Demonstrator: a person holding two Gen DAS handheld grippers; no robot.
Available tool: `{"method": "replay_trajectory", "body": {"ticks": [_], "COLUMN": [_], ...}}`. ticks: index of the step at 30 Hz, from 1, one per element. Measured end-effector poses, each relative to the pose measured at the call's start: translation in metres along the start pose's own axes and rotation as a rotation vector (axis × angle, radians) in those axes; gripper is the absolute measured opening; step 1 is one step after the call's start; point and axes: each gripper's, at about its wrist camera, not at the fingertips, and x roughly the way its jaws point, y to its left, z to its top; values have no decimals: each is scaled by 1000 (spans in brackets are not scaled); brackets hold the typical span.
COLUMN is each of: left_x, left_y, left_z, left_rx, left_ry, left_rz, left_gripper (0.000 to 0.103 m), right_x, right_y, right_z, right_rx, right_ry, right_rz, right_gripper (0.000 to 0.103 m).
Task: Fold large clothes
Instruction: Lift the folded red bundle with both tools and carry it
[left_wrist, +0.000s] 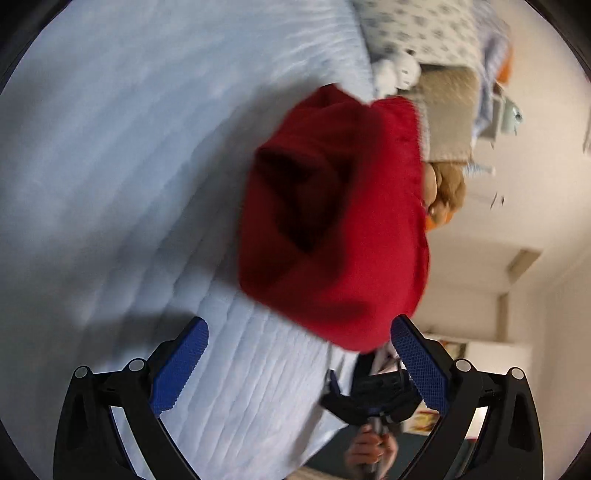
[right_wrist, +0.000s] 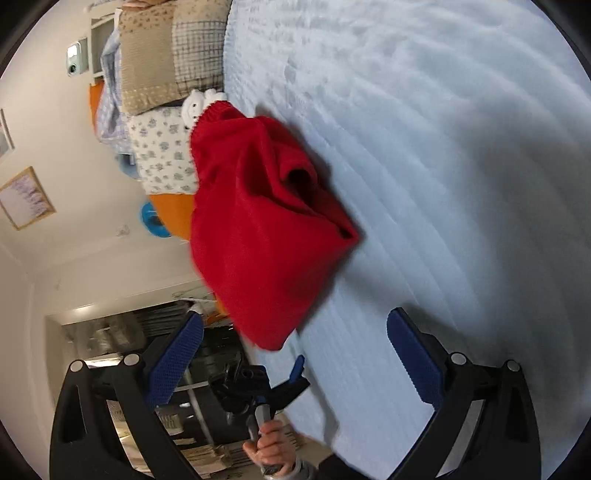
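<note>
A: Red garment (left_wrist: 332, 218) — bunched, blurred, on the pale blue quilt (left_wrist: 110, 166); whether it rests or is mid-air, can't tell.

B: Relative to the tongs?

A: Left gripper (left_wrist: 299, 332): jaws wide, garment at twelve o'clock, ahead of the pads, ungripped. Right gripper (right_wrist: 295, 328): wide too, garment at eleven, its low corner between the tips, untouched.

B: Beyond?

A: Pillows (right_wrist: 170, 55) at eleven.

Red garment (left_wrist: 332, 229), pale blue quilted bedspread (left_wrist: 110, 166), blue-padded black claw (left_wrist: 299, 354).
</note>
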Motion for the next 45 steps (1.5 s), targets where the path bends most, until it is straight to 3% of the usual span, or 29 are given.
{"method": "replay_trajectory", "body": {"ticks": [5,8,13,15,18,20,21,22,26,29,33,38,41,45], "left_x": [4,27,59,67,72,71,69,67,62,54,47,45,64,143], "left_y": [-20,-30,-60,-67,-75,-81,-83,-85,-108,-143,-188,-282,-346,-417], "left_z": [24,43,65,73,79,73,70,66,54,37,19,-34,-87,-167], "left_rx": [84,111,228,236,248,292,316,335,413,543,586,690,758,834], "left_ry": [-99,-20,66,99,120,100,92,84,50,5,-15,-30,0,89], "left_rz": [-17,-40,41,62,84,110,127,141,172,171,171,136,80,-23], "left_gripper": [100,100,100,100,100,98,92,88,67,63,63,64,69,73], "right_x": [28,40,67,77,105,113,112,109,103,95,66,-28,-117,-252], "right_y": [13,25,48,60,79,86,82,78,76,83,114,172,199,202], "right_z": [29,51,87,97,102,97,97,100,98,97,91,81,75,69], "right_rx": [8,-41,-131,-189,-299,-382,-366,-350,-402,-413,-471,-570,-632,-670], "right_ry": [-44,-61,-2,-2,66,134,160,171,159,160,146,69,-22,-190], "right_rz": [-35,-66,-106,-144,-248,-264,-227,-200,-140,-72,15,128,158,136], "right_gripper": [99,99,99,99,99,78,59,48,38,35,35,35,35,35]}}
